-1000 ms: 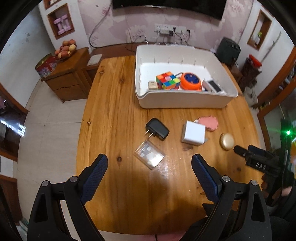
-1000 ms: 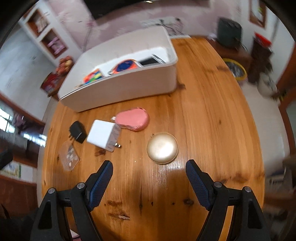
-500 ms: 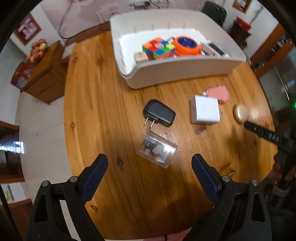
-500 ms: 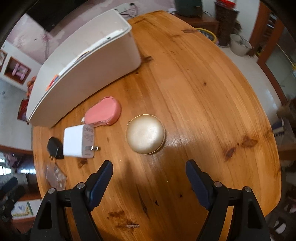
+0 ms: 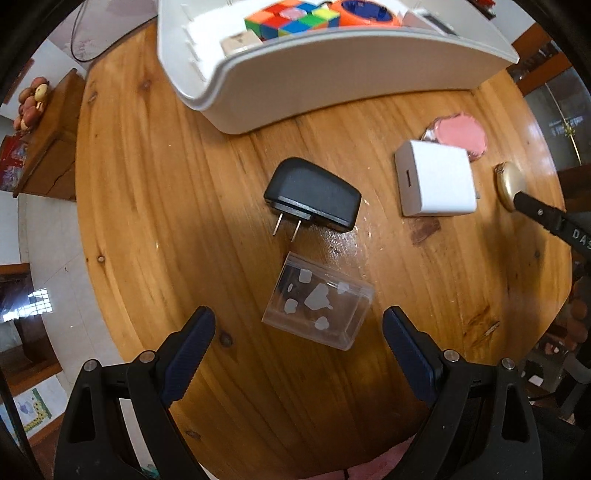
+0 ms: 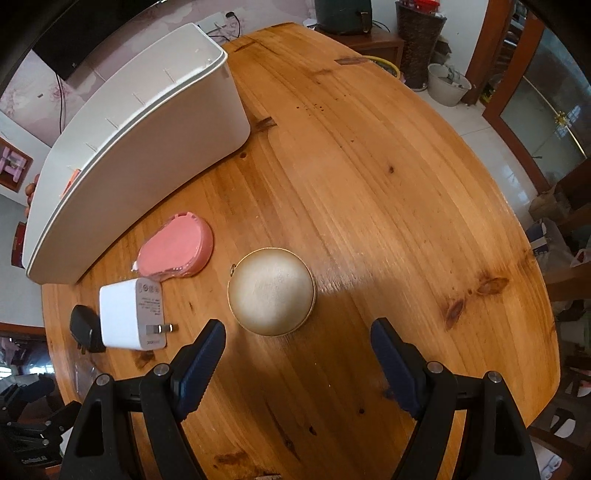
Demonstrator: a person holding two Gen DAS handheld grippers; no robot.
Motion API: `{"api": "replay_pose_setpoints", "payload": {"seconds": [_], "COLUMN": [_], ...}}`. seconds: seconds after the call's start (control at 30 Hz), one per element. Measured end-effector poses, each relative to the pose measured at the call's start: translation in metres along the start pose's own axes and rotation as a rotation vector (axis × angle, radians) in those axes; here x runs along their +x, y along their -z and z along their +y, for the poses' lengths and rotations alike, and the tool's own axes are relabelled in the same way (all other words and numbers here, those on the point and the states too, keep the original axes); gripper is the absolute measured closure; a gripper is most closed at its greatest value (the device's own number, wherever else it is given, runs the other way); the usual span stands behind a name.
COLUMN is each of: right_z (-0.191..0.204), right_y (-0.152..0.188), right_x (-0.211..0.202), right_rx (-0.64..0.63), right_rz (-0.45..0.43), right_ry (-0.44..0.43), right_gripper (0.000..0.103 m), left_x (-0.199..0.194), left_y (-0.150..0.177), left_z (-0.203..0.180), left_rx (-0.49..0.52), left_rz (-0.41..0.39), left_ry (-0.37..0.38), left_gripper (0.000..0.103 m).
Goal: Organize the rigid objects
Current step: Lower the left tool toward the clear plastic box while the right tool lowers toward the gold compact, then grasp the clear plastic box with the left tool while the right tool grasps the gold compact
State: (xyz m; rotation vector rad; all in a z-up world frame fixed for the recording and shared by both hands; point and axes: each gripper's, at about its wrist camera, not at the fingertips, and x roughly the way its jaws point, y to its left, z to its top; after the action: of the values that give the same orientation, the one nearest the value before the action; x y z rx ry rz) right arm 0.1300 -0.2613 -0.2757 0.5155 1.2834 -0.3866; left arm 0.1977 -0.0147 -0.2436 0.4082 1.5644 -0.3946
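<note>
Wooden table (image 5: 155,192), round-edged, is recorded as the work surface, with tiled floor and side furniture beyond it. Five loose items lie on the wood: a clear plastic case (image 5: 317,305) lies just ahead of the left gripper (image 5: 298,334); a black charger (image 5: 314,199), prongs toward the camera, lies just beyond it; a white adapter (image 5: 436,182) and a pink case (image 5: 460,134) lie further right, close together; a gold round compact (image 6: 271,291) sits just ahead of the right gripper (image 6: 298,341). A white bin (image 5: 332,88) stands at the far side, already holding a colour cube (image 5: 291,18), an orange round item (image 5: 365,13) and other small pieces. Both tongs are spread wide and empty; nothing is touched by either. Step in hand is judged to be the approach before pickup, each gripper lined up on its own item, the left on the clear case, the right on the compact. Next move is judged to call for lowering until the fingers straddle the item, closing firmly, then carrying it over the bin wall. Low, smooth, domed shape of the compact is noted as likely to slip.
</note>
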Motion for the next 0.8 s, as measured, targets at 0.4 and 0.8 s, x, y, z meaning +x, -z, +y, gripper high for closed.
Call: {"api": "replay_pose_setpoints", "payload": {"seconds": [0.4, 0.8], "right_z": [0.016, 0.020], "right_y": [-0.007, -0.009], "right_x": [0.009, 0.016], "right_rx": [-0.036, -0.039], "right_rz": [0.015, 0.027], "right_ry": [0.046, 0.053], "right_gripper": [0.022, 0.034], "left_x": [0.023, 0.029], "left_y": [-0.017, -0.031], "left_z": [-0.003, -0.005], "left_rx": [0.000, 0.001], "left_rz": [0.061, 0.072], "left_ry": [0.015, 0.058], "left_gripper": [0.010, 0.017]}}
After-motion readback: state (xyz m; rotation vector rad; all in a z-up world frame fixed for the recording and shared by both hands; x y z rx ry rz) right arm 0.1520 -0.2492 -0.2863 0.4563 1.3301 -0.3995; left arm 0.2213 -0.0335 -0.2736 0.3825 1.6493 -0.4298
